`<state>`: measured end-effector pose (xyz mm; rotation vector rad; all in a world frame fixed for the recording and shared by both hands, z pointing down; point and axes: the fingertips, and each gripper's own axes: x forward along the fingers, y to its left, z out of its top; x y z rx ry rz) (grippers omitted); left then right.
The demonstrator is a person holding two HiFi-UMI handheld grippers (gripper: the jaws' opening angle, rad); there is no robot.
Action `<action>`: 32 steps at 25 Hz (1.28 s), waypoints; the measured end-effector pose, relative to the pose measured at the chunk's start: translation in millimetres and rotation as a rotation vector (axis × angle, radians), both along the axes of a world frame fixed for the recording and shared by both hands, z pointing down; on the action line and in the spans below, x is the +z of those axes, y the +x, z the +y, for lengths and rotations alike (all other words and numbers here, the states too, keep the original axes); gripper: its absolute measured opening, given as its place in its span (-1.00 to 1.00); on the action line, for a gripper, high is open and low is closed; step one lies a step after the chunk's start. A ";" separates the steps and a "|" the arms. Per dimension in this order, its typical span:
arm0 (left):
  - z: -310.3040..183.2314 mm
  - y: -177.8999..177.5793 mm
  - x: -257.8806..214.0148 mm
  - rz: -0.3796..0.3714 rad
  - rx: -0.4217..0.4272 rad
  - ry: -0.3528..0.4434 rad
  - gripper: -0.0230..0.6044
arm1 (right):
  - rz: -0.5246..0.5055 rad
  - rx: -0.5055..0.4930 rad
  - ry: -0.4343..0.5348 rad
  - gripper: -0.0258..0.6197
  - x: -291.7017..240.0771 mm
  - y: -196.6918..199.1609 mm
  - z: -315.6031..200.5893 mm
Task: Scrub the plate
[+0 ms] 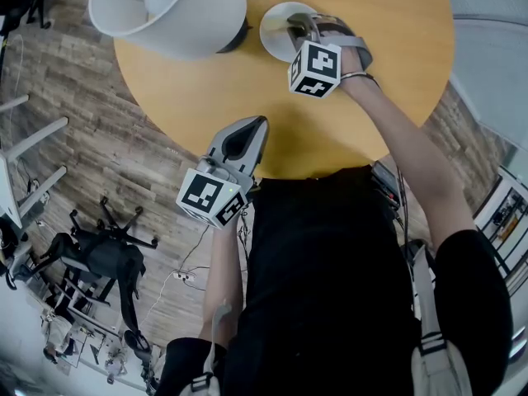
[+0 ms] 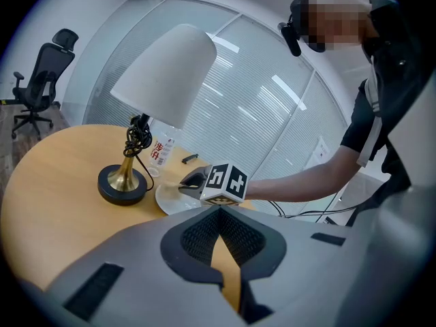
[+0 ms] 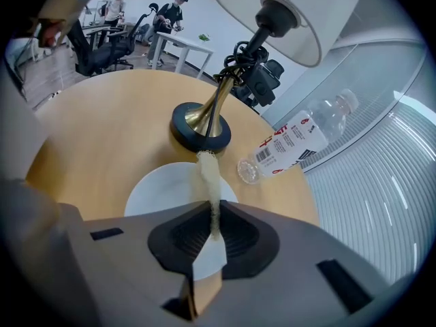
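Plate (image 1: 276,31), white and round, sits on the round yellow wooden bench (image 1: 379,31) toward its far side, just beside the dark round base of a brass-stemmed lamp w/ white shade (image 1: 169,7). Right tongs (image 1: 297,28) hang over the plate's right part, closed on a thin pale mesh scrub pad (image 3: 208,182). In the right gripper view the pad shows edge-on, pinched btwn the jaws and sticking fwd across the plate to its far rim, near the lamp base. Can't tell if the pad touches the plate surface. Clear plastic bottle w/ red-and-white label (image 3: 294,140) is just right of the lamp base, close to the plate rim but apart from it. Left tongs (image 1: 250,135) are over the bench's near edge, well apart from the plate. Jaws are closed tip to tip w/ nothing btwn them, and bare bench shows thru the wedge behind the tips. In the left gripper view they point toward plate, lamp and right tongs, w/ the person's forearm reaching in from the right
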<state>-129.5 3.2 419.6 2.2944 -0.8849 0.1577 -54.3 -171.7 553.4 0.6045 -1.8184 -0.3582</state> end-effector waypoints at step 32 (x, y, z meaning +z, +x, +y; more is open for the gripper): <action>58.7 -4.3 111.5 -0.169 0.034 -0.144 -0.89 | 0.064 0.017 0.005 -0.83 5.3 11.3 -24.0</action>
